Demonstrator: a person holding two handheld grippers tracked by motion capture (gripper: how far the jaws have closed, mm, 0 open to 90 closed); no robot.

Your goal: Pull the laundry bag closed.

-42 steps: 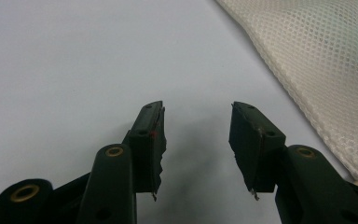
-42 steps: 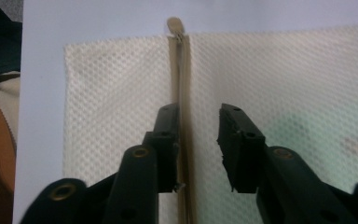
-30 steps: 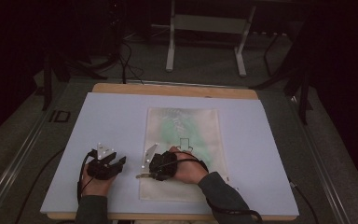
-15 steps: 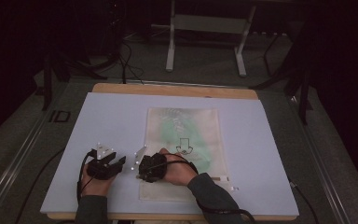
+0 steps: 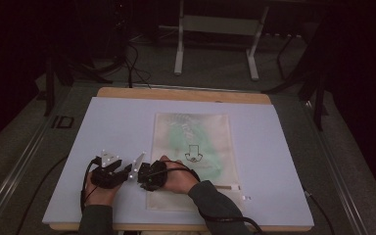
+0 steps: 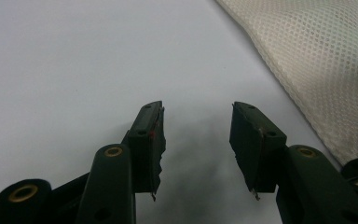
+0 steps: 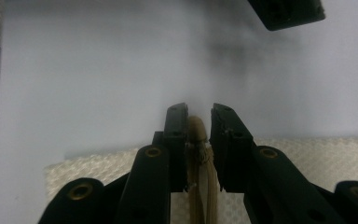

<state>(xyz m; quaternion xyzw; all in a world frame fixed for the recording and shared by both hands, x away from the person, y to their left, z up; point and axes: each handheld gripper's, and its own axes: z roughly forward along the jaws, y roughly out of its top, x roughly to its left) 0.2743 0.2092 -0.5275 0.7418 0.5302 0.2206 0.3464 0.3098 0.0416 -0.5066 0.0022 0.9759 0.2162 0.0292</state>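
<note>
At the near edge of a pale lavender table mat [image 5: 127, 122], we see both grippers working at the near-left corner of a flat mesh laundry bag [image 5: 193, 147], cream netting with something green inside and a black arrow mark on its face. The bag lies along the middle of the mat, its long side running away from the person. The right gripper [image 7: 198, 122] has its jaws nearly together around a tan zipper pull [image 7: 198, 133] at the bag's edge; whether the pads actually press on it we cannot tell. The left gripper [image 6: 196, 123] sits just left of the bag, jaws parted wide with nothing between them, bare mat beneath. We judge the bag light, limp and apt to slide or bunch when tugged; the stitched edge beside the pull looks the firmest place to hold it down
</note>
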